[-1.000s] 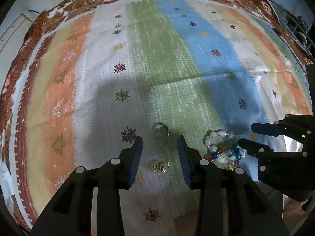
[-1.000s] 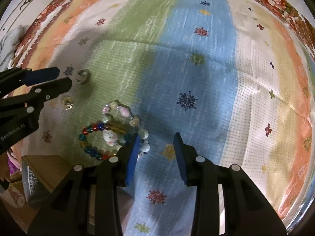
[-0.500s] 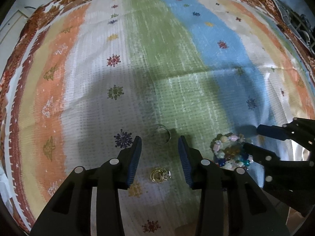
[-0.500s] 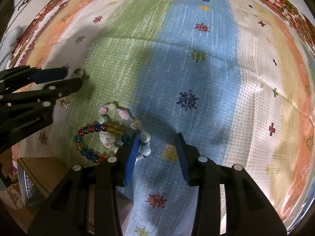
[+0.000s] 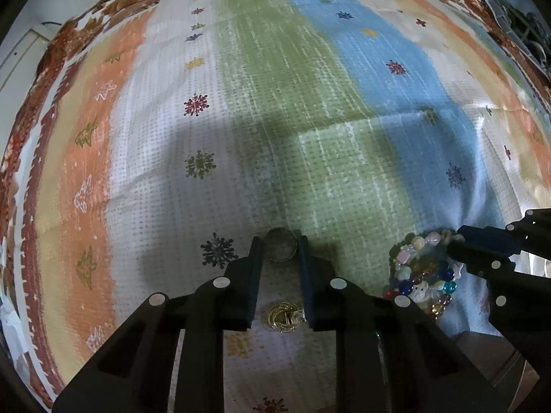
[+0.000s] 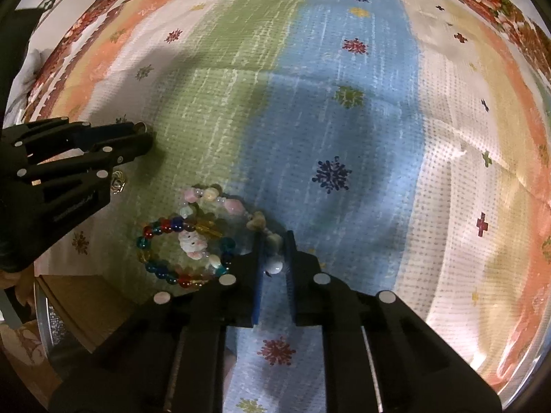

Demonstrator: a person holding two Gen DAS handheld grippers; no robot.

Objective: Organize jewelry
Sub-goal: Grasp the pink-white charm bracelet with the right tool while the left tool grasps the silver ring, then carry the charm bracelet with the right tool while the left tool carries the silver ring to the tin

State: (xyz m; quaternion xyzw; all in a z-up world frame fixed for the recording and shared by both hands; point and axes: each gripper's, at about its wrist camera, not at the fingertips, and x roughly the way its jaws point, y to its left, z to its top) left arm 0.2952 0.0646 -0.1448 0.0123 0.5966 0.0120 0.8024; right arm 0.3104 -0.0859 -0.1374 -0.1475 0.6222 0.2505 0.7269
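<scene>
Left gripper (image 5: 280,247) has just been closing; its jaws are narrowed onto a plain silver metal ring (image 5: 281,249), pads touching both sides of the band. The ring lies on the striped, snowflake-printed cloth (image 5: 261,110) with its opening facing up. Right gripper (image 6: 274,253) has just been closing too, jaws nearly together and pinched on the pale pastel bead bracelet (image 6: 220,201), with a whitish bead between the pads.

Containers: a brown box with a metallic rim (image 6: 65,296) sits at the cloth's near edge, below-left of the bracelets; contents cannot be told.

Relative to the silver ring: a gold wire ornament ring (image 5: 285,313) lies flat just behind it, between the left gripper's fingers but not touched. The pastel bracelet and a multicoloured glass bead bracelet with a white cat charm (image 6: 186,251) lie overlapped to its right, loops flat, the pastel one stretched toward the right gripper.

Only the right wrist view shows the box and the cat charm clearly; the left wrist view alone shows the ring between the pads.
</scene>
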